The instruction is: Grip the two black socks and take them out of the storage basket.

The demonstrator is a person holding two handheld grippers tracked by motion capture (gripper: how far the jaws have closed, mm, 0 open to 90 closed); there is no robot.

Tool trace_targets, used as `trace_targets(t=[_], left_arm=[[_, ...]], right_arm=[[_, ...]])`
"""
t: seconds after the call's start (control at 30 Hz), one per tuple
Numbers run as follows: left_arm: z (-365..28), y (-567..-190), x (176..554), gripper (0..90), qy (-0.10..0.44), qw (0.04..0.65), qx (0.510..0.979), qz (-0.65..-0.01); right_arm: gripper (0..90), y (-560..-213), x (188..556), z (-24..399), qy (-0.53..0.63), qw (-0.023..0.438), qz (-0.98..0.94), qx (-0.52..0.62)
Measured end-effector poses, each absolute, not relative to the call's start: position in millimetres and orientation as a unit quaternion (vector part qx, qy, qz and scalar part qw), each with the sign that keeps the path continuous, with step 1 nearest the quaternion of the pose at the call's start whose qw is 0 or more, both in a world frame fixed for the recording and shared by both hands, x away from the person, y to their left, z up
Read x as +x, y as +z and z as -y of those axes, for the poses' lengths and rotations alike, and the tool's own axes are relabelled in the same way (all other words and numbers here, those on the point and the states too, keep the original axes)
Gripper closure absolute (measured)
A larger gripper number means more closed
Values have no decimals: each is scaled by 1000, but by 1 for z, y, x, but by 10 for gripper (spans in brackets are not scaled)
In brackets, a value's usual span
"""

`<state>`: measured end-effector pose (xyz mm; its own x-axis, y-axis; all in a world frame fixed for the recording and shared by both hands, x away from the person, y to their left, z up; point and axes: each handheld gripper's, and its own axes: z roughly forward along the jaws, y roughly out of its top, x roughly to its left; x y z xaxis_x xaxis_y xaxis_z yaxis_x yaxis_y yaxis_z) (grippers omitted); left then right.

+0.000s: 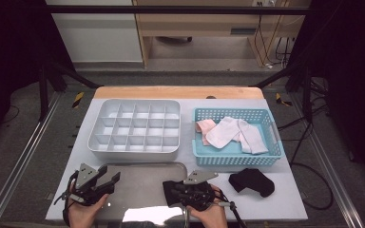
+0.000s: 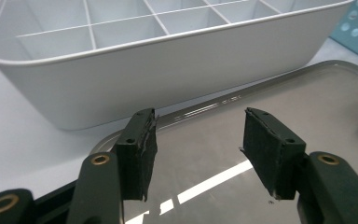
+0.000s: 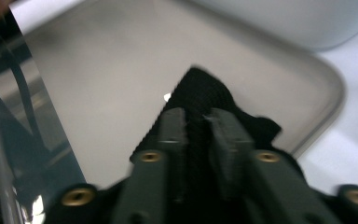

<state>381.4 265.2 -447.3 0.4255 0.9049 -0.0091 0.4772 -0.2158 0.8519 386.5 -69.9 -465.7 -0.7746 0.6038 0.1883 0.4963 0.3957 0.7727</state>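
1. Presently, a black sock [image 3: 200,100] is lying on the metal tray [image 1: 138,183], at its right end.
2. My right gripper [image 3: 196,122] is pinching that sock.
3. My left gripper [image 2: 196,154] is hanging spread and empty over the tray, near the white divided box [image 2: 168,70].

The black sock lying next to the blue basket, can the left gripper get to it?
Probably not easily. The black sock lies far right, and the right gripper, pinching another sock, sits between it and the open left gripper.
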Motion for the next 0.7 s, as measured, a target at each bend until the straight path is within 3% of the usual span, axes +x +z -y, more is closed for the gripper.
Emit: trace_targets(t=[0.1,0.33,0.7], left_arm=[[-258,-444,380,426,255,418,740,-462],[-235,-437,380,425,241,418,758,-439],[-194,-431,385,434,212,423,782,-405]], right_arm=[[655,-454,388,81,465,83,-815,336],[671,-442,394,124,464,127,-791,377],[660,-458,390,158,421,135,-797,411]])
